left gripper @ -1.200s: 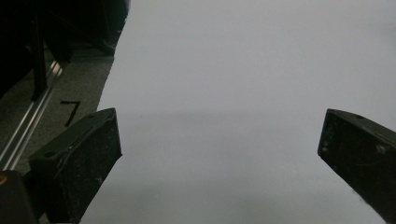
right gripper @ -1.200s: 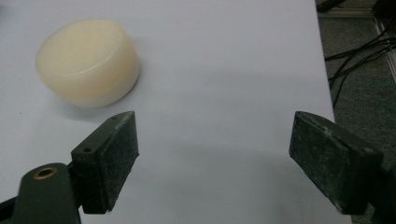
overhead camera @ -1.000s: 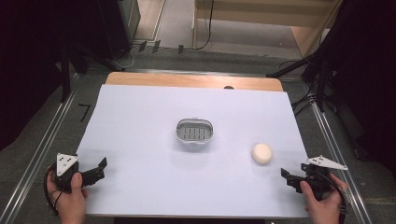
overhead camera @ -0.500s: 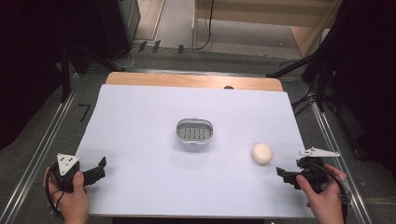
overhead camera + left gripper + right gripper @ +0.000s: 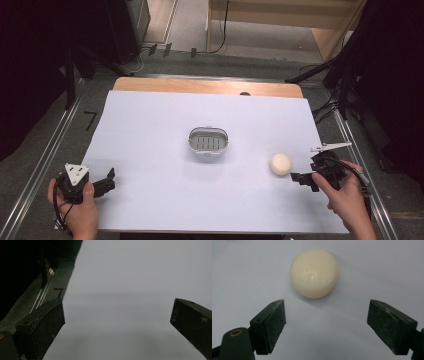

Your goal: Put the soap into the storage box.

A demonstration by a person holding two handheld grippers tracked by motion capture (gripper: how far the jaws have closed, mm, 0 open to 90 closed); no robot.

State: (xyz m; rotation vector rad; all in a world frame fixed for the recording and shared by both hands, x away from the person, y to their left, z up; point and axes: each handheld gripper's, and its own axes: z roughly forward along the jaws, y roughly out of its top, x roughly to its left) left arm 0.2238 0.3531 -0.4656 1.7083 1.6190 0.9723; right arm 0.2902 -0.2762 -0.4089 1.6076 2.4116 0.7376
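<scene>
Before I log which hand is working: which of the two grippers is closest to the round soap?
The right gripper: its open jaws point at the cream soap just ahead. The left gripper sits far across the white table.

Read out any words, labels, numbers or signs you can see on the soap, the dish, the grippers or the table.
None can be read. The round cream soap, the small grey dish, the white table cover, the left gripper and the right gripper all show plain surfaces with no print or label.
</scene>
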